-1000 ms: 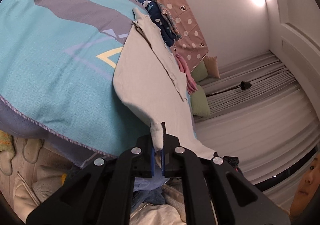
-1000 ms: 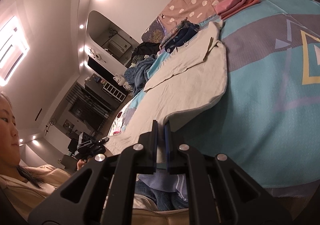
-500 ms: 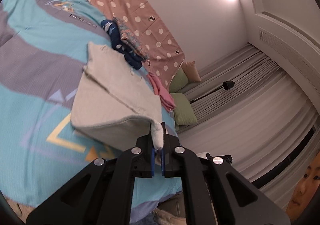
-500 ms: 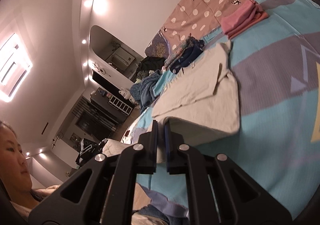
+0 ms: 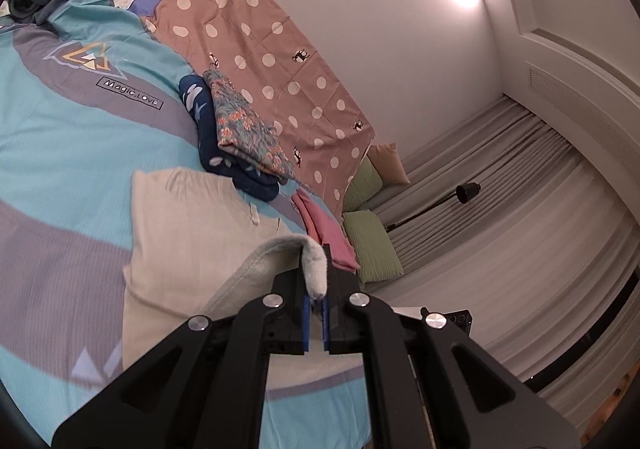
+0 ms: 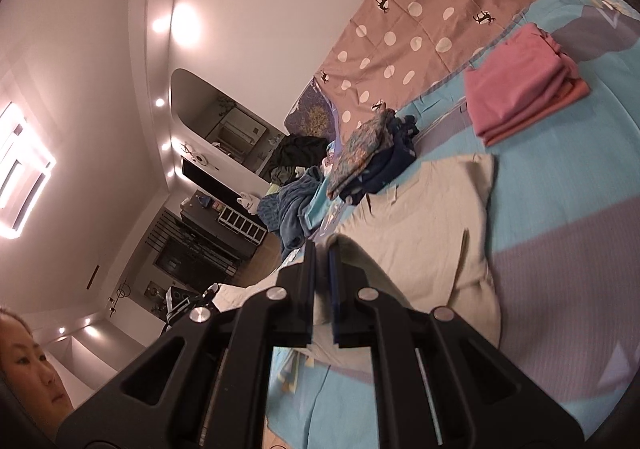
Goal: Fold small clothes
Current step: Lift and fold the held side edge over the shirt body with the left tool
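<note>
Moved: beige garment (image 5: 184,249) hem carried up-frame over its far half, onto the bed (image 5: 60,137).
Left hand-held gripper (image 5: 315,289): clamped on hem.
Right hand-held gripper (image 6: 322,289): likewise.
Fold: nearly halved.

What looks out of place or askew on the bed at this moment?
Nothing stands out. Both grippers, left gripper and right gripper, pinch the beige garment mid-fold; folded piles sit tidy behind it.

home bedroom | bed quilt (image 5: 60,137) | pillows (image 5: 372,245) | curtains (image 5: 520,217)
</note>
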Available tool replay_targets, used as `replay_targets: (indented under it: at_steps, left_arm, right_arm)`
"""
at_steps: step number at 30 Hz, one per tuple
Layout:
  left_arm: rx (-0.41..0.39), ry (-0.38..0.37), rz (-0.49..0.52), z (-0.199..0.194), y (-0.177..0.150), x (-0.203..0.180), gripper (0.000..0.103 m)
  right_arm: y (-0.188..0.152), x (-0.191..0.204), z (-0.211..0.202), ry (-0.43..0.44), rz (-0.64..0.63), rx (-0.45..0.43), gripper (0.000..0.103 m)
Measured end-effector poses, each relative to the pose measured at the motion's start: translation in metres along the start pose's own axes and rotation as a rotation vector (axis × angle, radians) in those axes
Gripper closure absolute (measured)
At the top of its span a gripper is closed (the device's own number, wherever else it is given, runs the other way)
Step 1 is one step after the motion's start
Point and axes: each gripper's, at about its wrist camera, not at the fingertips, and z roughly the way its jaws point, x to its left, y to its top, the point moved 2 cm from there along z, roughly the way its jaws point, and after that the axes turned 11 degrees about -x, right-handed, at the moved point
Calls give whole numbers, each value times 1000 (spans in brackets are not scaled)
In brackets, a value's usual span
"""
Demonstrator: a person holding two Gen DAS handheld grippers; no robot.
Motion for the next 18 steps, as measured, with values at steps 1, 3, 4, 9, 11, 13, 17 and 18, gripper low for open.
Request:
replay_targets:
  at_steps: [1, 3, 4, 9, 11, 13, 17, 18]
  left_arm:
    - [2, -2, -10, 9, 7, 2, 100]
    - [4, -1, -19, 28, 22, 5, 100]
    - [3, 3, -18, 35, 27, 6, 100]
    - [14, 13, -17, 78, 53, 13, 100]
    - [18, 25, -20, 95, 62, 18, 100]
    - [29, 38, -38, 112, 68, 30, 100]
    - [56, 71, -81, 147, 72, 60, 100]
    - [61, 80, -94, 153, 71, 69, 100]
  right_arm:
    - [8, -3, 9, -1, 9, 3, 97]
    - [23, -9, 25, -7, 15, 8, 97]
    - [30, -12, 32, -12, 17, 9, 97]
    - [63, -27, 69, -27, 28, 21, 97]
    - [73, -38, 84, -37, 37, 30, 97]
    - [78, -48, 96, -58, 45, 41, 97]
    - [81, -83, 124, -88, 104, 76, 97]
    - [80, -90, 129, -99, 113, 80, 97]
